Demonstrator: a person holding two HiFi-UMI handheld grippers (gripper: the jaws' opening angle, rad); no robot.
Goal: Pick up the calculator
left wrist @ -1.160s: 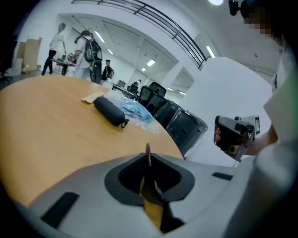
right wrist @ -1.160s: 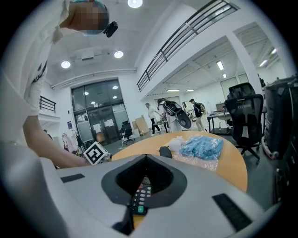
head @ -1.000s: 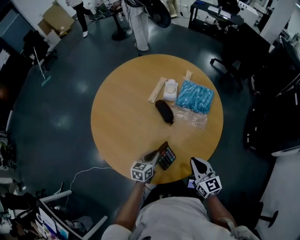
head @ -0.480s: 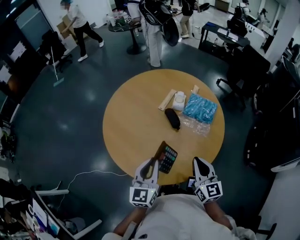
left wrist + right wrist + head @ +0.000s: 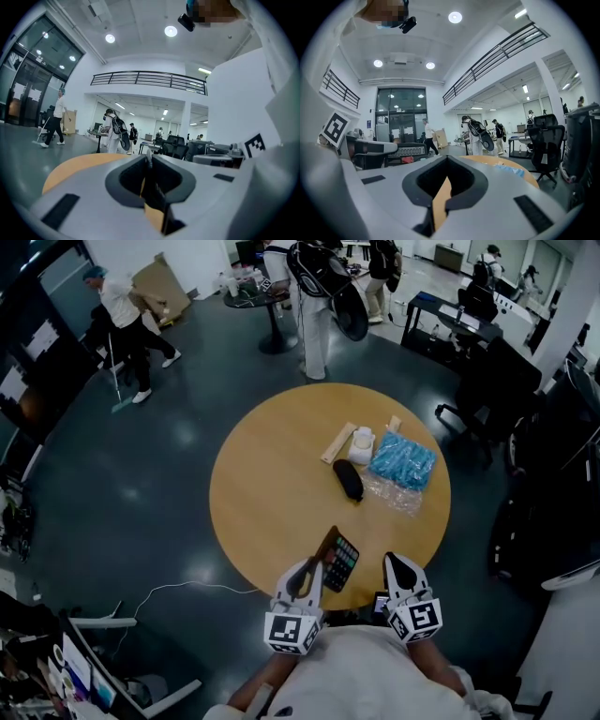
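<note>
The calculator (image 5: pixel 339 562), black with coloured keys, hangs tilted over the near edge of the round wooden table (image 5: pixel 272 484). My left gripper (image 5: pixel 317 568) is shut on its left edge. In the left gripper view the calculator (image 5: pixel 151 194) shows edge-on as a thin dark slab pinched between the closed jaws of the left gripper (image 5: pixel 148 157). My right gripper (image 5: pixel 392 563) is held beside it to the right, apart from it. In the right gripper view the right gripper (image 5: pixel 447 158) has its tips together and nothing between them.
On the table's far half lie a black pouch (image 5: pixel 348 479), a blue bag (image 5: pixel 402 460), a white object (image 5: pixel 362 441), a wooden strip (image 5: pixel 337 442) and clear plastic (image 5: pixel 392 493). People (image 5: pixel 319 296) stand behind the table, one with a mop (image 5: pixel 122 320). Office chairs (image 5: pixel 478 381) stand at the right.
Over the last second both grippers rose, and the left one lifted the calculator up from the table's near edge while tilting. In the last half second the hands stayed still.
</note>
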